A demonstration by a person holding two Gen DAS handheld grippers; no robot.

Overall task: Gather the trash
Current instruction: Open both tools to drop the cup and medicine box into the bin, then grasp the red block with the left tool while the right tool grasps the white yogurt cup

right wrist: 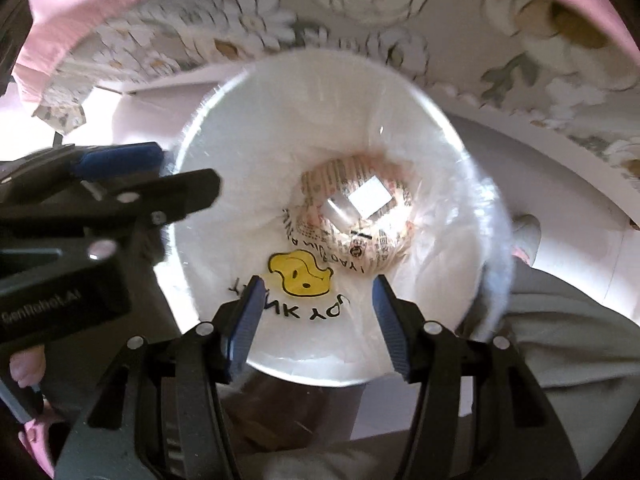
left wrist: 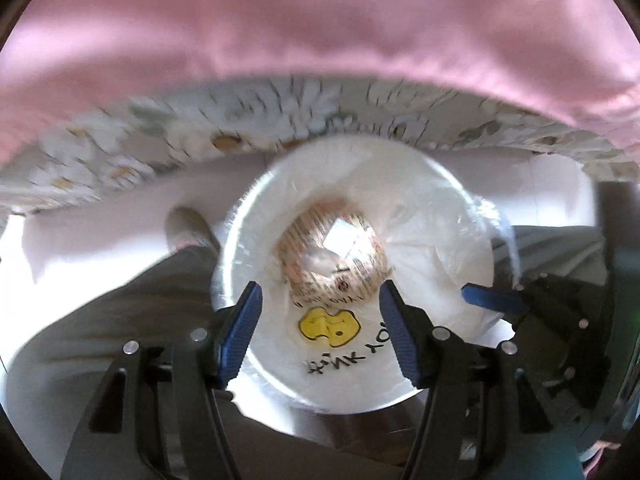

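Two grippers hang over one bin, both pointing down into it. The left gripper [left wrist: 320, 300] has its blue pads [left wrist: 244, 332] standing apart with nothing between them, only the bin's liner far below. The right gripper [right wrist: 316, 296] is the same: jaws parted, empty, above the bin's mouth. In the right view the left gripper [right wrist: 120, 160] reaches in from the left, over the bin's near-left rim; in the left view a blue pad of the right one [left wrist: 490, 300] shows at the bin's right rim. The bin [right wrist: 192, 184] is round and white, lined with a thin white plastic bag [right wrist: 440, 280] printed with a yellow smiley [right wrist: 300, 274] and black letters. At the bin's bottom lies the trash [right wrist: 360, 208], a crumpled printed wrapper with a pale square on top. Beside the bin stand a person's grey trouser leg [left wrist: 120, 300] and shoe [left wrist: 188, 228]. Beyond the bin hang a daisy-print sheet [left wrist: 200, 140] and a pink cover [left wrist: 320, 32].
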